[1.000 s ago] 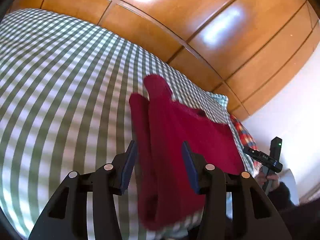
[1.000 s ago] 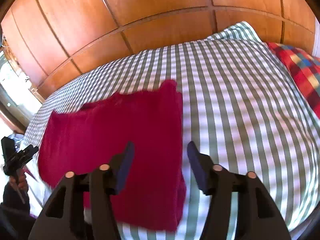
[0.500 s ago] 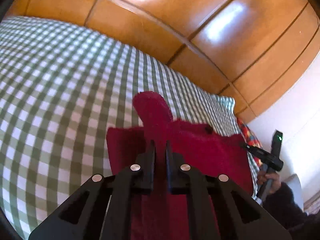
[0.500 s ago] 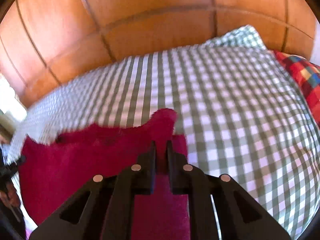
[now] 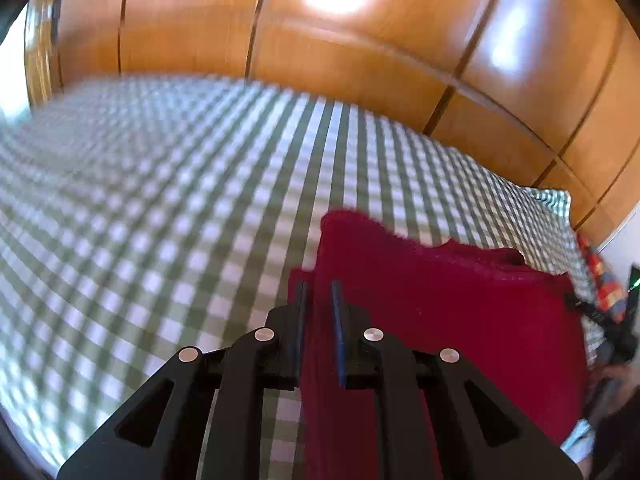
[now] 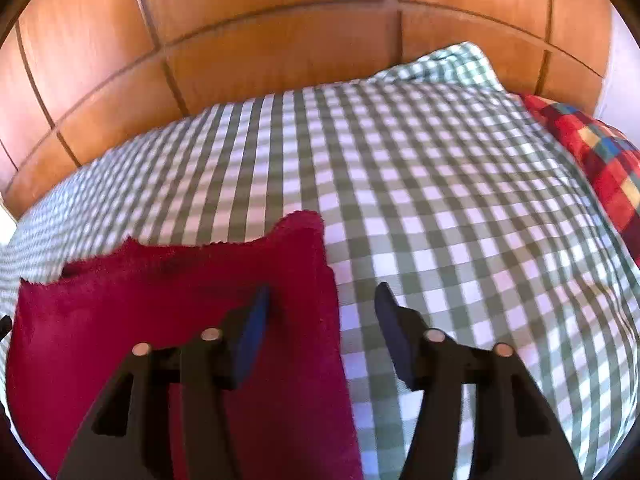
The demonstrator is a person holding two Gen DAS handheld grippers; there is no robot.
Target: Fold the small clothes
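— On the green-checked bedspread (image 6: 440,200), where does the red garment (image 6: 168,312) lie?
— Flat near the bed's front edge, one pointed corner toward the wooden panels (image 6: 260,60).
— Any brand or writing on it?
— None readable on anything.
— How are the tools?
— The left gripper (image 5: 319,300) is pinched narrowly on the garment's left edge, cloth running between its jaws. The right gripper (image 6: 320,304) is opening, jaws apart over the garment's right edge, pressing on nothing.
— Room to move?
— Broad bare bedspread lies left of and beyond the garment. A plaid pillow (image 6: 592,152) sits at the far right.
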